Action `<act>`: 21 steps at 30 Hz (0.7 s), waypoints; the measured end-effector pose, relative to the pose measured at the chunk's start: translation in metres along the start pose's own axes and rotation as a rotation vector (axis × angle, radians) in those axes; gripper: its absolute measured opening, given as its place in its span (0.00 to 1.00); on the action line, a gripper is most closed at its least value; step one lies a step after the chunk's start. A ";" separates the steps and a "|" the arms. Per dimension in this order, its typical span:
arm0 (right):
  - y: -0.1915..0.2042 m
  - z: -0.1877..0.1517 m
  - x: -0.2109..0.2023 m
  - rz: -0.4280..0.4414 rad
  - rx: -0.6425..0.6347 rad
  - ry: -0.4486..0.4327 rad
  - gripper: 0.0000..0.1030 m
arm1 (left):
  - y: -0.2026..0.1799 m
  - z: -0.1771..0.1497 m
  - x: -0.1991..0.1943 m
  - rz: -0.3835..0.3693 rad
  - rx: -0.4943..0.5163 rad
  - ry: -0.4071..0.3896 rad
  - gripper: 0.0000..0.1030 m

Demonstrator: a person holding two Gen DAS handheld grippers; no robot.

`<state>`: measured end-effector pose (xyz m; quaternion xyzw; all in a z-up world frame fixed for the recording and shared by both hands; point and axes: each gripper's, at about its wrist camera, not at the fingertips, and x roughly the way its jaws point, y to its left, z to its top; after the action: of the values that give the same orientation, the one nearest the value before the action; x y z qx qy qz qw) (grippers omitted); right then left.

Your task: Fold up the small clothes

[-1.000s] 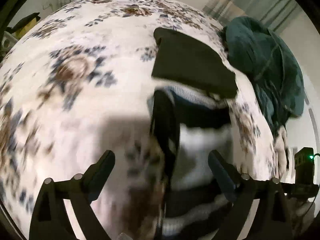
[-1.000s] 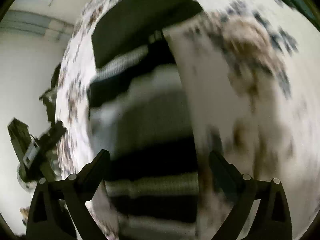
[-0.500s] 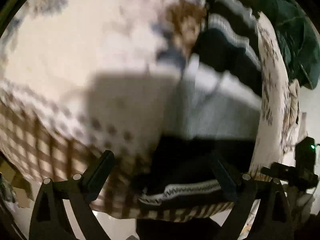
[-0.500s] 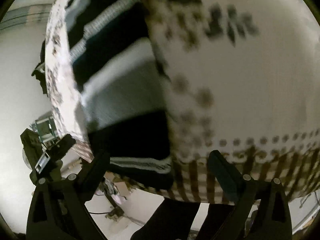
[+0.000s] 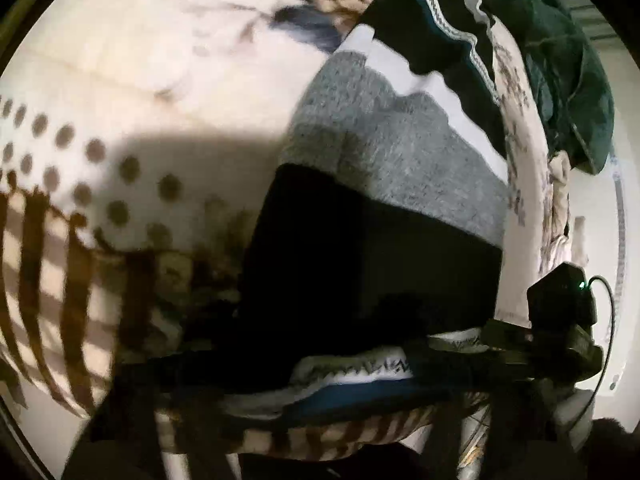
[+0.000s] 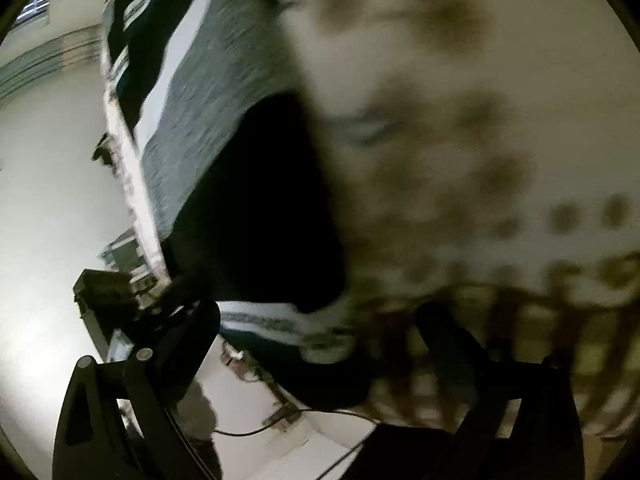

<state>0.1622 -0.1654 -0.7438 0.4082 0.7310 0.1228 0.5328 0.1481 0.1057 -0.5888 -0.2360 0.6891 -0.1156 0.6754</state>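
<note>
Cream cloth (image 5: pixel 120 80) with brown dots and a checked border covers the table and fills the left of the left wrist view. To its right lies the sweater (image 5: pixel 400 152), knitted in black, grey and white bands. It is spread flat, and its patterned hem hangs just over the near table edge. Further right, a dark green garment (image 5: pixel 568 80) sits heaped at the far side.

The left gripper (image 6: pixel 120 292) shows in the right wrist view as a dark block close to the hem's left corner. Blur and shadow hide its fingers in both views, so I cannot tell whether they are apart or closed. The right gripper (image 6: pixel 320 344) has its fingers wide apart, straddling the hem's right corner without pinching it.

The step in hand looks like taking hold of the bottom hem for the first fold. The next move probably calls for each gripper to close on one corner and catch both layers of knit. Both would then lift together and carry the hem away towards the collar.
</note>
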 end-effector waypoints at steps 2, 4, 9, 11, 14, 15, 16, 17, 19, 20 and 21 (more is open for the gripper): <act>0.003 -0.005 0.009 0.002 0.003 0.014 0.49 | 0.002 -0.001 -0.004 -0.056 -0.034 -0.004 0.20; 0.003 -0.009 0.009 -0.002 0.021 0.012 0.21 | -0.003 -0.006 -0.013 -0.085 -0.033 -0.017 0.17; 0.011 -0.025 -0.027 0.087 0.026 -0.051 0.16 | -0.027 -0.005 -0.042 -0.203 -0.059 -0.048 0.16; 0.022 -0.031 -0.049 0.117 -0.004 -0.079 0.16 | -0.041 0.001 -0.058 -0.249 -0.057 -0.081 0.15; 0.047 -0.036 -0.087 0.145 -0.067 -0.135 0.16 | -0.065 0.020 -0.081 -0.308 -0.041 -0.134 0.15; 0.059 -0.033 -0.099 0.151 -0.088 -0.156 0.16 | -0.069 0.031 -0.087 -0.328 -0.036 -0.151 0.15; 0.069 -0.026 -0.110 0.160 -0.104 -0.174 0.16 | -0.076 0.044 -0.091 -0.340 -0.030 -0.168 0.15; 0.078 -0.017 -0.119 0.162 -0.120 -0.196 0.16 | -0.083 0.060 -0.096 -0.358 -0.023 -0.189 0.15; 0.100 0.005 -0.138 0.175 -0.162 -0.243 0.16 | -0.095 0.101 -0.103 -0.396 -0.009 -0.226 0.15; 0.111 0.018 -0.147 0.177 -0.174 -0.266 0.16 | -0.098 0.116 -0.104 -0.405 -0.003 -0.237 0.15; 0.125 0.032 -0.152 0.181 -0.191 -0.288 0.16 | -0.105 0.144 -0.103 -0.417 0.009 -0.257 0.15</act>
<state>0.2637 -0.2047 -0.5767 0.4335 0.5924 0.1792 0.6551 0.3051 0.0880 -0.4569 -0.3831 0.5333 -0.2247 0.7200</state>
